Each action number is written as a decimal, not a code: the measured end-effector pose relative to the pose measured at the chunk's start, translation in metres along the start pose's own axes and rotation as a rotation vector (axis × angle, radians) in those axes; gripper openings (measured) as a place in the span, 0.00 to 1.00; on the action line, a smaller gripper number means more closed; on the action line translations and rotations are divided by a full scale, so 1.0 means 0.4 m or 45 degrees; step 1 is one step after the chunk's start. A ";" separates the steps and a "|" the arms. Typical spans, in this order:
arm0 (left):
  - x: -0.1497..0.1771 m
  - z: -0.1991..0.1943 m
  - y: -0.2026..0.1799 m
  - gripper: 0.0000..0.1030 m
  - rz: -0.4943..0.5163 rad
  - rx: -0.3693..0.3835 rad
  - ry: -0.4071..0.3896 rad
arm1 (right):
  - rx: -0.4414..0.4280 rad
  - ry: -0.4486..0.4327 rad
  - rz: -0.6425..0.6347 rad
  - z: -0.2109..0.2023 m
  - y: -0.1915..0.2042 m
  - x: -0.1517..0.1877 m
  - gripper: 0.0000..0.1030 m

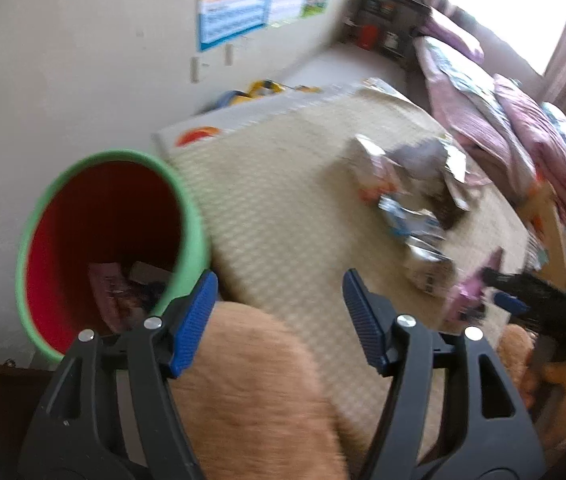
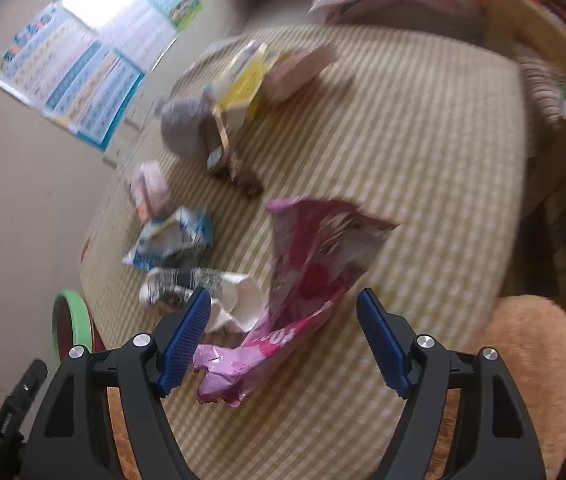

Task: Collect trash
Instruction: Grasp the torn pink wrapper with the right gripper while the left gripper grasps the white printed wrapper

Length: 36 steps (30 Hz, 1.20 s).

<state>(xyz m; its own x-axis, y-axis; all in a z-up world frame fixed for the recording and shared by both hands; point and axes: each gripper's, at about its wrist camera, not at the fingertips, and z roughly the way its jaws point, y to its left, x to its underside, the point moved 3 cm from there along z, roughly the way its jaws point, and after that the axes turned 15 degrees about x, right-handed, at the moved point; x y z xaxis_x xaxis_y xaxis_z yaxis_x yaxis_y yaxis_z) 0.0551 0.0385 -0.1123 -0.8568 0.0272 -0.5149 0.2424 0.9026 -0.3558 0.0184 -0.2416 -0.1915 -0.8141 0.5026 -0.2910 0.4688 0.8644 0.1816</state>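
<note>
The right gripper [image 2: 283, 320] hangs spread wide over the crumpled pink foil wrapper [image 2: 303, 272] to straddle it, while the empty, open left gripper [image 1: 279, 308] waits beside the green-rimmed red plastic bin [image 1: 111, 248].

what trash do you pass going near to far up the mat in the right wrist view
pink wrapper between the open fingers of the right gripper → black-and-white wrapper → blue-and-white wrapper → pale pink packet → brown packet → yellow box
</note>
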 end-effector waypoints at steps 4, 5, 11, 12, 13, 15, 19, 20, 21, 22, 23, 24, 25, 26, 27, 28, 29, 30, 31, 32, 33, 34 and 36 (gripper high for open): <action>0.010 0.052 -0.084 0.61 0.038 0.077 0.081 | 0.010 -0.009 -0.125 0.007 0.013 0.020 0.23; 0.013 0.066 -0.102 0.61 0.049 0.089 0.100 | 0.003 -0.024 -0.120 0.000 0.004 0.020 0.22; 0.013 0.173 -0.203 0.61 0.073 0.147 0.193 | 0.096 -0.251 -0.099 -0.064 -0.080 -0.015 0.21; 0.013 0.196 -0.223 0.61 0.126 0.127 0.204 | 0.091 -0.253 -0.073 -0.063 -0.102 -0.014 0.21; 0.015 0.215 -0.241 0.62 0.182 0.115 0.214 | 0.079 -0.242 -0.052 -0.056 -0.111 -0.016 0.21; 0.019 0.249 -0.274 0.72 0.279 0.089 0.236 | 0.047 -0.196 0.005 -0.034 -0.139 -0.009 0.21; 0.015 0.291 -0.309 0.77 0.370 0.071 0.245 | 0.022 -0.165 0.032 -0.020 -0.154 -0.009 0.21; 0.012 0.302 -0.316 0.81 0.364 0.081 0.250 | 0.017 -0.168 0.026 -0.020 -0.152 -0.009 0.21; 0.008 0.314 -0.317 0.84 0.350 0.084 0.256 | 0.014 -0.168 0.020 -0.021 -0.148 -0.010 0.21; 0.005 0.328 -0.315 0.84 0.335 0.078 0.267 | 0.010 -0.166 0.010 -0.019 -0.143 -0.010 0.21; 0.004 0.338 -0.314 0.84 0.323 0.074 0.279 | 0.008 -0.164 0.002 -0.015 -0.134 -0.010 0.21; 0.004 0.356 -0.310 0.84 0.302 0.073 0.303 | 0.005 -0.164 -0.003 -0.015 -0.133 -0.010 0.21; 0.005 0.368 -0.308 0.84 0.291 0.073 0.317 | 0.001 -0.164 -0.008 -0.014 -0.130 -0.010 0.21; 0.007 0.378 -0.306 0.84 0.285 0.070 0.330 | -0.002 -0.164 -0.008 -0.012 -0.126 -0.011 0.21; 0.011 0.391 -0.306 0.84 0.285 0.058 0.348 | -0.007 -0.163 -0.005 -0.012 -0.127 -0.012 0.21; 0.018 0.399 -0.306 0.84 0.289 0.047 0.363 | -0.010 -0.162 -0.001 -0.013 -0.133 -0.010 0.21; 0.022 0.405 -0.307 0.84 0.294 0.043 0.371 | -0.012 -0.160 0.003 -0.011 -0.135 -0.010 0.21; 0.027 0.410 -0.307 0.84 0.300 0.036 0.376 | -0.013 -0.155 0.009 -0.009 -0.138 -0.010 0.21; 0.032 0.413 -0.307 0.82 0.305 0.029 0.379 | -0.013 -0.154 0.012 -0.007 -0.139 -0.010 0.21; 0.037 0.415 -0.307 0.75 0.307 0.026 0.385 | -0.013 -0.153 0.013 -0.006 -0.139 -0.010 0.21; 0.042 0.415 -0.306 0.75 0.307 0.023 0.390 | -0.012 -0.152 0.013 -0.005 -0.138 -0.010 0.21; 0.044 0.412 -0.305 0.75 0.307 0.026 0.385 | -0.011 -0.153 0.011 -0.006 -0.138 -0.010 0.21; 0.050 0.404 -0.304 0.74 0.307 0.036 0.389 | -0.010 -0.156 0.007 -0.007 -0.136 -0.010 0.21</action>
<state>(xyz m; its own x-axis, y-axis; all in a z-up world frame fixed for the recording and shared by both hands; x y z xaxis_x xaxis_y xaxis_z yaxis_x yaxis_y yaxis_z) 0.0821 -0.1401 -0.2055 -0.8689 0.3675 -0.3316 0.4620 0.8426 -0.2767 -0.0048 -0.2906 -0.1977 -0.7632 0.5052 -0.4029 0.4701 0.8619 0.1903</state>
